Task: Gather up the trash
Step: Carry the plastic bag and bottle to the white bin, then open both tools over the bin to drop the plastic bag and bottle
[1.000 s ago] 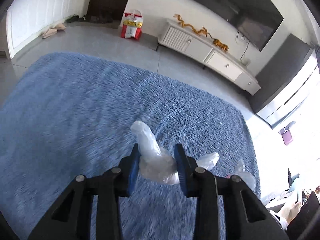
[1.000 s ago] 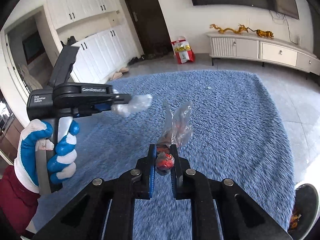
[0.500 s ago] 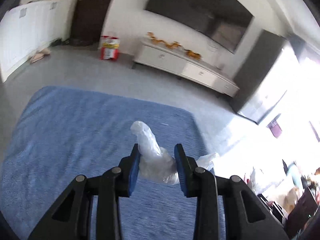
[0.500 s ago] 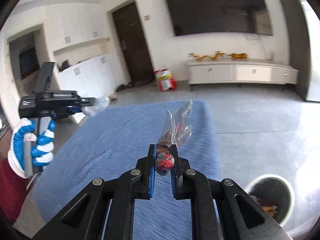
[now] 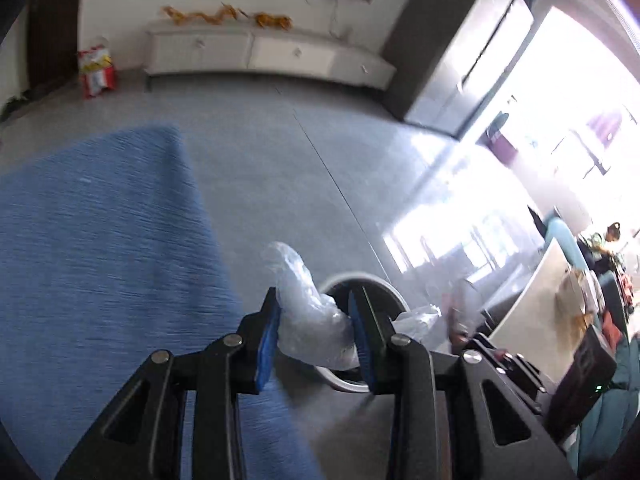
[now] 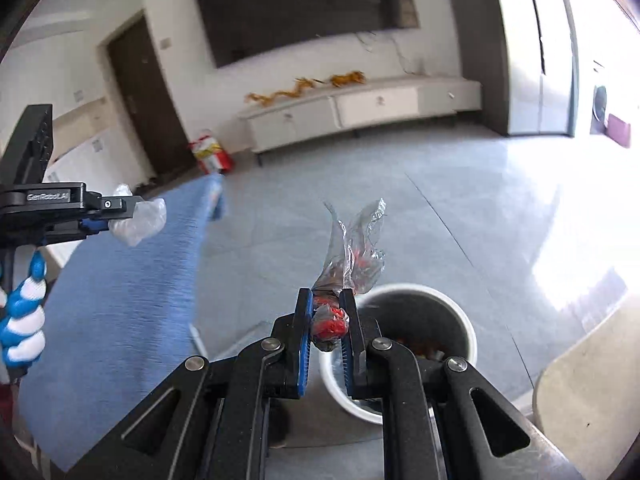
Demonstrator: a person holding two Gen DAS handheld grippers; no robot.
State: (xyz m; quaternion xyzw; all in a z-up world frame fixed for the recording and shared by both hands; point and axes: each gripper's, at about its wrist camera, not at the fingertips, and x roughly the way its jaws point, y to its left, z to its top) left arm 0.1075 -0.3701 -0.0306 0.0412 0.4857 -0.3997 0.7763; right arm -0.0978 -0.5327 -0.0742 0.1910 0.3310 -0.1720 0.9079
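A blue rug (image 5: 100, 248) covers the floor to the left of both sets of jaws, its edge giving way to grey tile (image 6: 320, 208). Beyond the jaws, a white round trash bin (image 6: 464, 328) stands on the tile; in the right wrist view it sits just past and slightly right of the fingertips, with orange-brown scraps visible inside, and in the left wrist view its rim (image 5: 384, 286) shows behind the right finger. The left gripper (image 5: 314, 318) is clamped on a crumpled clear plastic bag (image 5: 308, 312), milky and wrinkled, which fills the gap between the blue pads and pokes up past the tips to the left. In the right wrist view the same gripper (image 6: 120, 208), held by a hand in a blue and white glove (image 6: 24, 320), shows to the left with the bag bulging from its tip. The right gripper (image 6: 326, 312) is closed tight on a clear wrapper with red inside (image 6: 340, 280): a red wad sits pinched between the pads, and the transparent film fans upward beyond the tips.
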